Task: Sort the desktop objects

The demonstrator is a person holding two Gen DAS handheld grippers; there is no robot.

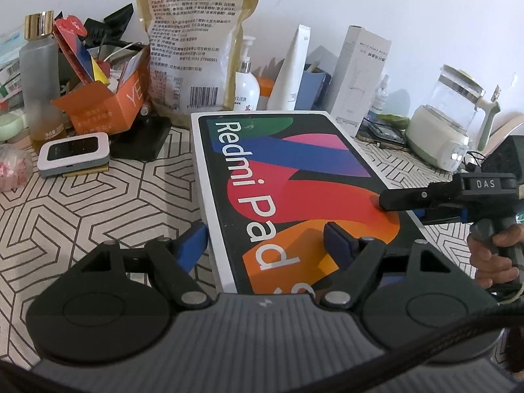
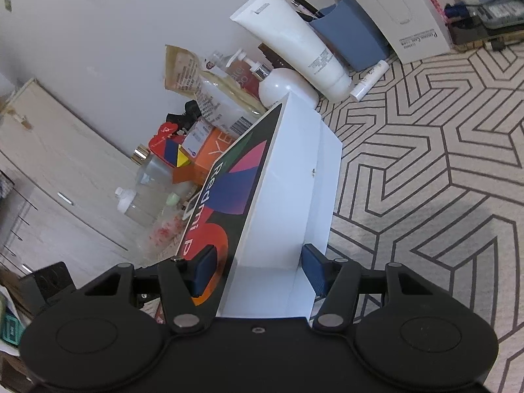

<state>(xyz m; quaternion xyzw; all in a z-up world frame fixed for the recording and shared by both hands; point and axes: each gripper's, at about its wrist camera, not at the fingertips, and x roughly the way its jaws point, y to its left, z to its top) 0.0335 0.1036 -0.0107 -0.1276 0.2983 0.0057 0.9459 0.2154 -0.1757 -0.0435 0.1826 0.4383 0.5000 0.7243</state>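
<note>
A white Redmi Pad box (image 1: 278,180) with a colourful lid lies on the patterned tabletop, lengthwise away from me. My left gripper (image 1: 265,242) is open at the box's near left edge, one blue pad beside the box's left side, the other over the lid. My right gripper (image 2: 258,271) is rolled sideways and shut on the Redmi Pad box (image 2: 285,180), one pad on the lid, the other under the base. It also shows in the left wrist view (image 1: 422,203), clamping the box's right edge.
Clutter lines the wall: an orange box (image 1: 108,104), a frosted bottle (image 1: 39,78), a brown food pouch (image 1: 193,46), a white tube (image 2: 294,39), a blue holder (image 2: 350,29), a white carton (image 1: 360,72), a kettle (image 1: 448,114). A small white router (image 1: 73,154) lies at left.
</note>
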